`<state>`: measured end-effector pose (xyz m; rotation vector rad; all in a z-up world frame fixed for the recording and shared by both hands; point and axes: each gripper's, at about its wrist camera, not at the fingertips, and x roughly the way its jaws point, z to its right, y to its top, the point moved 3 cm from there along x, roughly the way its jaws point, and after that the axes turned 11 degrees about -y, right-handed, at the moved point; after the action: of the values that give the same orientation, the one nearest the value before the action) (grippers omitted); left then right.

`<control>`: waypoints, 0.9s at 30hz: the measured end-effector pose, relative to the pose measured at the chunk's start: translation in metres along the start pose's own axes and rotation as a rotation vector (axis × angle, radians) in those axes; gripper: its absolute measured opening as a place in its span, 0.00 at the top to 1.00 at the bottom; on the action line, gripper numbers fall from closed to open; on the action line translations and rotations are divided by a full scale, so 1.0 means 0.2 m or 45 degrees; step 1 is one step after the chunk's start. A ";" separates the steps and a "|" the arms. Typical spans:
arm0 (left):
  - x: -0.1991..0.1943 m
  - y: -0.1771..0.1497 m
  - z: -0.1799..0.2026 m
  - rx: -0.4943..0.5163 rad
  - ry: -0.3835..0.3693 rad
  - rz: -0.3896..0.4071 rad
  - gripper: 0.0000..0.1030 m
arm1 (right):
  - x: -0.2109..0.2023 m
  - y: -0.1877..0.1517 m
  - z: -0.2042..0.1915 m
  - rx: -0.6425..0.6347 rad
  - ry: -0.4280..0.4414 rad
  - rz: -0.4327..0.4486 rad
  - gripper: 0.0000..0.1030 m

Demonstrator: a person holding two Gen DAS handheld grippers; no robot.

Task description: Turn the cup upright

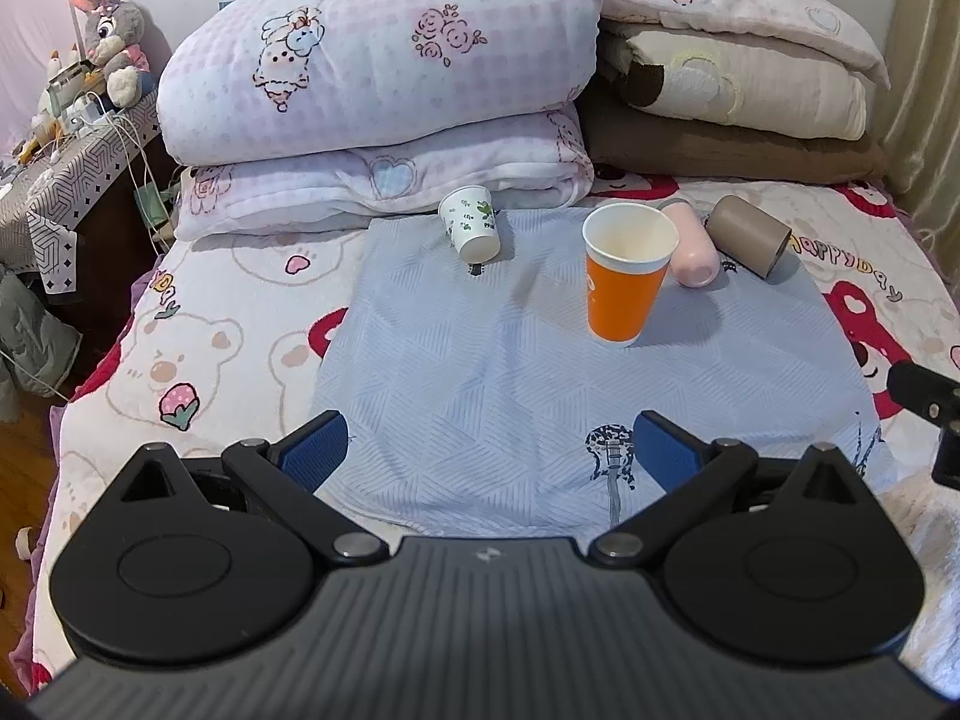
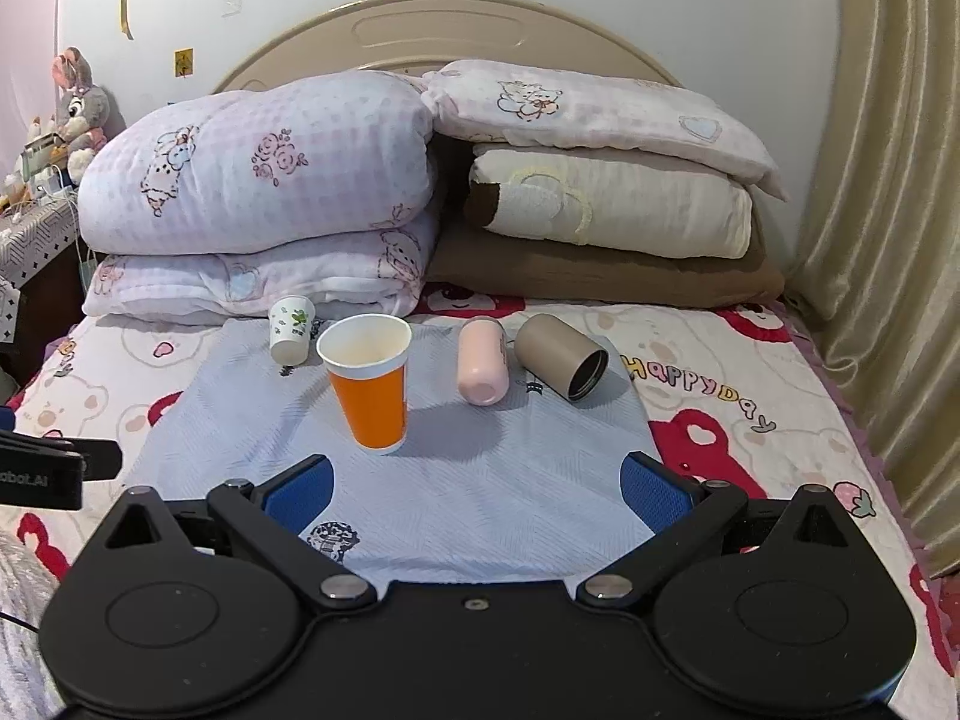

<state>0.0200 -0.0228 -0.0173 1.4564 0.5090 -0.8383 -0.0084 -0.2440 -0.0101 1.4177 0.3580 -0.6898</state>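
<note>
An orange paper cup [image 1: 624,276] [image 2: 369,381] stands upright, mouth up, on the light blue cloth [image 1: 480,360] [image 2: 480,468]. A small white cup with green print [image 1: 471,228] [image 2: 291,327] stands mouth up, tilted, at the cloth's far left. A pink cup [image 1: 693,246] [image 2: 482,369] and a brown cup [image 1: 747,234] [image 2: 561,354] lie on their sides at the far right. My left gripper [image 1: 492,450] and my right gripper [image 2: 477,495] are both open and empty, held over the near part of the cloth, well short of the cups.
Folded quilts and pillows [image 1: 384,78] [image 2: 600,192] are stacked behind the cups against the headboard. A cluttered bedside table with a plush rabbit [image 1: 111,36] stands at the left. A curtain [image 2: 882,240] hangs along the right side. The other gripper shows at each view's edge [image 1: 930,402] [image 2: 42,468].
</note>
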 end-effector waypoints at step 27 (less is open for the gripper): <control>0.01 -0.01 -0.06 -0.014 0.000 -0.004 0.00 | 0.03 -0.01 0.05 0.062 -0.045 -0.031 0.00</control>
<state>0.0213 -0.0118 -0.0210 1.4455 0.5150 -0.8366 -0.0061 -0.2551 -0.0138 1.4472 0.3331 -0.7466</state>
